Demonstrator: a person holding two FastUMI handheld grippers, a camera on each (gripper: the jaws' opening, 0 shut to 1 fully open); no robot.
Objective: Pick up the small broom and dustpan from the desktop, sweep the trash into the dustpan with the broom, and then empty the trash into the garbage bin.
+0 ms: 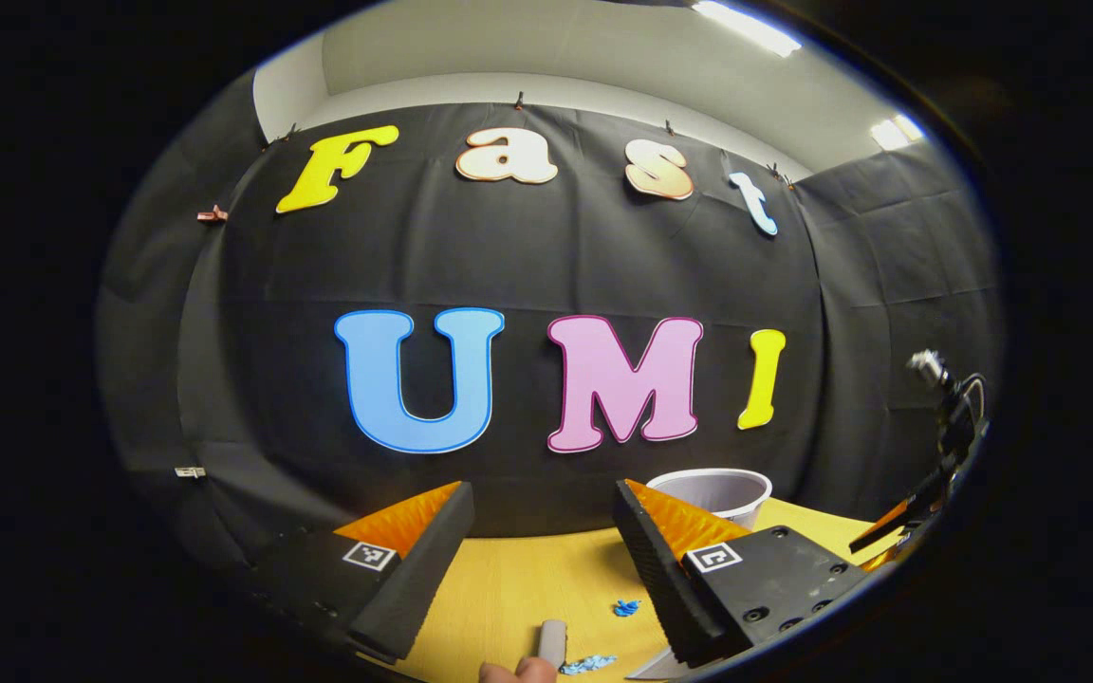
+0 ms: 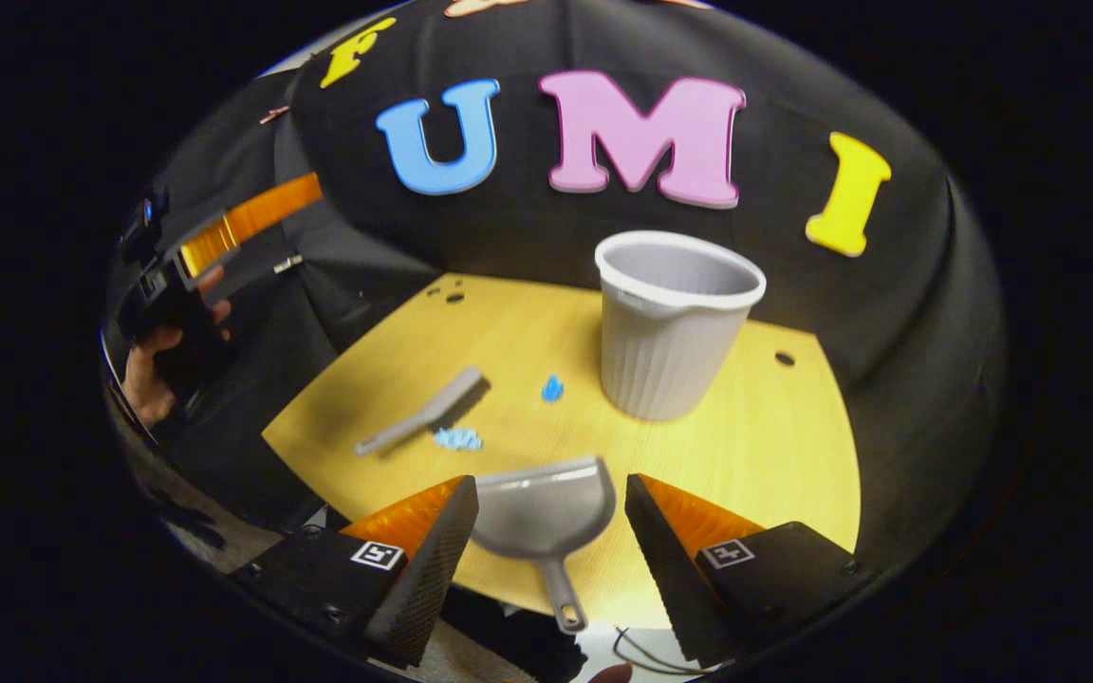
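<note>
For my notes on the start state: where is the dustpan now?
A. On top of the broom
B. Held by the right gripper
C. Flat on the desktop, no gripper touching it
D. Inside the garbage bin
C: the dustpan lies on the desktop, in front of the open right gripper, untouched.
</note>
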